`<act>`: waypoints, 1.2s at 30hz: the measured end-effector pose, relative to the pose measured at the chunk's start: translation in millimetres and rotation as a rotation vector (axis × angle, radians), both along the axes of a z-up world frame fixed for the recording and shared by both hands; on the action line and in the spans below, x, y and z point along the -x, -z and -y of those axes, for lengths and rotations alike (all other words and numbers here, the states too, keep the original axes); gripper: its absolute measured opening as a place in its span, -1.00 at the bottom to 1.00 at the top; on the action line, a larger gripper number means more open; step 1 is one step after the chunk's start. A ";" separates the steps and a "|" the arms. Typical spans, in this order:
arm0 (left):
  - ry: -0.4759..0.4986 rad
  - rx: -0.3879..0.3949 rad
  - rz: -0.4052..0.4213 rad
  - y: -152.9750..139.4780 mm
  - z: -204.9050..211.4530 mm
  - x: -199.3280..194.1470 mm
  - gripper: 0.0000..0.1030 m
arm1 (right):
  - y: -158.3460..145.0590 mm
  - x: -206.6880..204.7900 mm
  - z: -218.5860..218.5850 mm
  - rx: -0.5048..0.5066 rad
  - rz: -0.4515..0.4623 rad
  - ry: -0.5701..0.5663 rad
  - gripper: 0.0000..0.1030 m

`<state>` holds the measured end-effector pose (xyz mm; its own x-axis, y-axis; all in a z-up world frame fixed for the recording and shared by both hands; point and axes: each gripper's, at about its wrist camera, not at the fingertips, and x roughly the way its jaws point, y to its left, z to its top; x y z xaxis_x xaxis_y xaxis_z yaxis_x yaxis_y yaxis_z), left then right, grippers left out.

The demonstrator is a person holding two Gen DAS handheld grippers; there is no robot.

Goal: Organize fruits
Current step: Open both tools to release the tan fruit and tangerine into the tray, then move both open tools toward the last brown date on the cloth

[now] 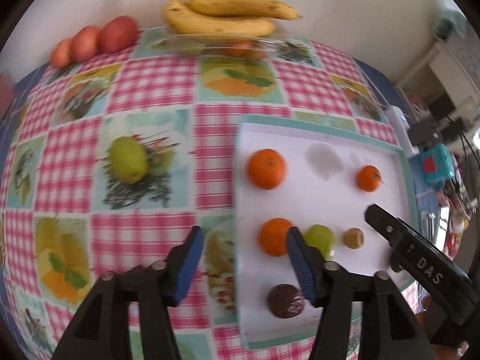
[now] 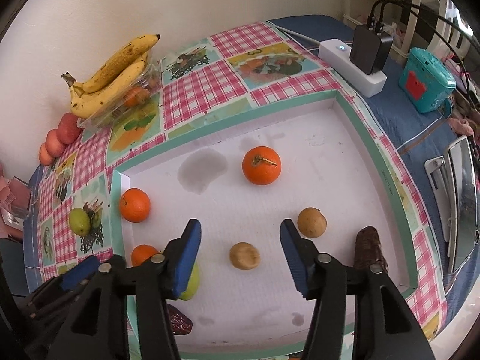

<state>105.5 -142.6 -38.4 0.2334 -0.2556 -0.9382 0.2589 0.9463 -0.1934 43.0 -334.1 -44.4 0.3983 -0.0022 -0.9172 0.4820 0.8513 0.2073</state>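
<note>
The task looks partly done. Inside the white tray [image 2: 375, 138] on the worktop [image 2: 207, 90] there are already three oranges: one near the far side [image 2: 261, 165], one at the left wall [image 2: 134, 205] and a smaller one [image 2: 143, 254] nearer to the camera. With them lie a green pear [image 1: 319, 237], partly hidden behind a tool finger, two small brownish round fruits [image 2: 244, 256] [image 2: 312, 222], and two dark brown pieces [image 2: 368, 249] [image 1: 285, 301] that I cannot name with certainty. Still outside the tray are a second green pear [image 1: 129, 163] on the cloth, three red apples [image 1: 96, 40] in a row at the wall, and the bananas [image 2: 114, 75] that rest on a clear plastic box [image 2: 126, 105]. So I judge that these are what is left. The bananas lie with the long axis along the wall, stems to the left in the right wrist view. The loose pear lies on its side, its long axis a little slanted, narrower end towards the far side. The left tool [image 1: 244, 258] has its jaws apart and holds nothing; the right tool [image 2: 240, 252] also stands apart, empty, above one small brownish fruit.
</note>
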 end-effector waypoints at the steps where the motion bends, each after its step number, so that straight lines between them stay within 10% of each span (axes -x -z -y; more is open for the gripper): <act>1: -0.016 -0.009 0.004 -1.1 -5.6 -1.5 0.39 | -0.3 0.1 -1.6 0.005 0.000 -0.006 0.29; 16: -0.227 -0.137 0.140 -18.0 -87.9 -5.9 1.00 | -6.6 -0.8 -30.0 0.099 0.027 -0.102 0.82; 36: -0.372 -0.104 0.208 -22.8 -146.5 2.8 1.00 | -28.5 -14.2 -100.2 0.072 0.110 -0.206 0.82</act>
<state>102.7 3.9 -15.6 0.4785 -0.0255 -0.8777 -0.0798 0.9942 -0.0724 57.2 -234.0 -15.9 0.4947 0.0251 -0.8687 0.2748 0.9438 0.1838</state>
